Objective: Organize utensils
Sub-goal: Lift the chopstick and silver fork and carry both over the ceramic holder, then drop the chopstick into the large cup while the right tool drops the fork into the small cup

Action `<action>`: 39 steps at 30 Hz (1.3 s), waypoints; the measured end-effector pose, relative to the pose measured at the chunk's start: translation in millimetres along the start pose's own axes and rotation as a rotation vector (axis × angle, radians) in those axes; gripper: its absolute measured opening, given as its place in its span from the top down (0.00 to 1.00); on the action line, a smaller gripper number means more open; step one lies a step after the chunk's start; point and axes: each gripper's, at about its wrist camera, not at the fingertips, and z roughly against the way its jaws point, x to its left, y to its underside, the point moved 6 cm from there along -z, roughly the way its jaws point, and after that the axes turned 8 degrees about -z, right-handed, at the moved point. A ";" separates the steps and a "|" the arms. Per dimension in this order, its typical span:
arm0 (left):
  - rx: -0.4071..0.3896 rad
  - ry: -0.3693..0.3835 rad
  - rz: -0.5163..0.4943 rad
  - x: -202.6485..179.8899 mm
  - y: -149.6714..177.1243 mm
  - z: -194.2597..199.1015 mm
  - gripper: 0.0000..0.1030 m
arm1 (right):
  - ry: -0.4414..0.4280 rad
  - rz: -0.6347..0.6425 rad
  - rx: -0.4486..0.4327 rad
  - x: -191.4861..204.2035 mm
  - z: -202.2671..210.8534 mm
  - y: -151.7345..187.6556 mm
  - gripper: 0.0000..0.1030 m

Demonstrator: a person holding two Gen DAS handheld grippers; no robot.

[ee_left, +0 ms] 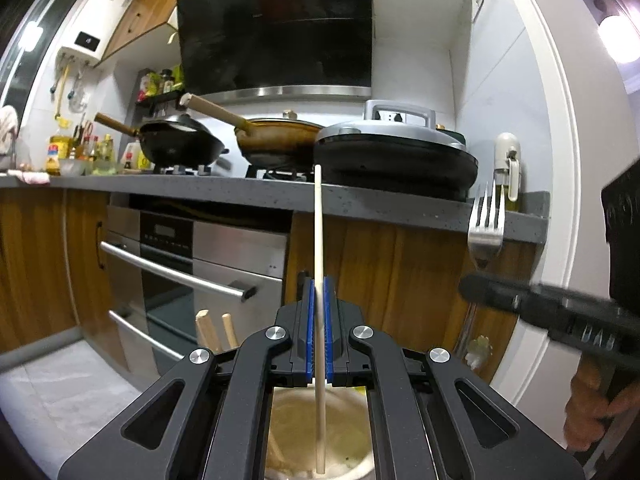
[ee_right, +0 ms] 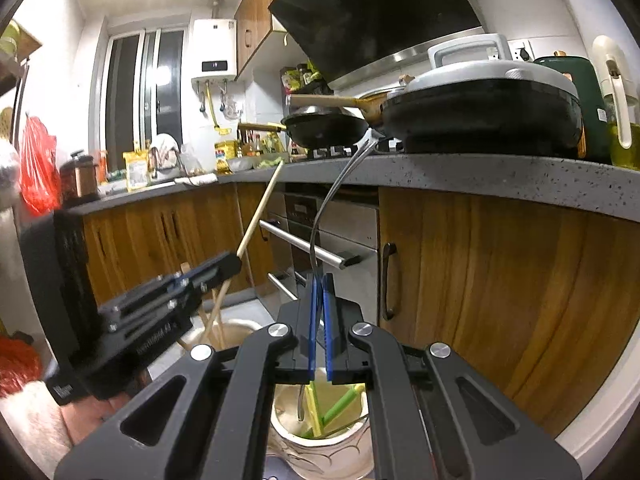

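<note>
left wrist view: left gripper, blue pads closed on an upright chopstick whose lower end dips into a pale cup, mostly hidden by the gripper frame. at right, a fork stands tines-up above the blurred right gripper.

right wrist view: right gripper, jaws pinched on the fork's handle; its lower end hangs over a patterned cup holding green utensils, partly hidden.

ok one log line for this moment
left gripper: shut on chopstick over cup | right gripper: shut on fork
</note>
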 end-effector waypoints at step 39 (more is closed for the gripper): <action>0.025 0.042 -0.065 -16.7 -3.7 26.6 0.64 | -0.021 -0.042 0.246 -12.8 -35.8 57.6 0.76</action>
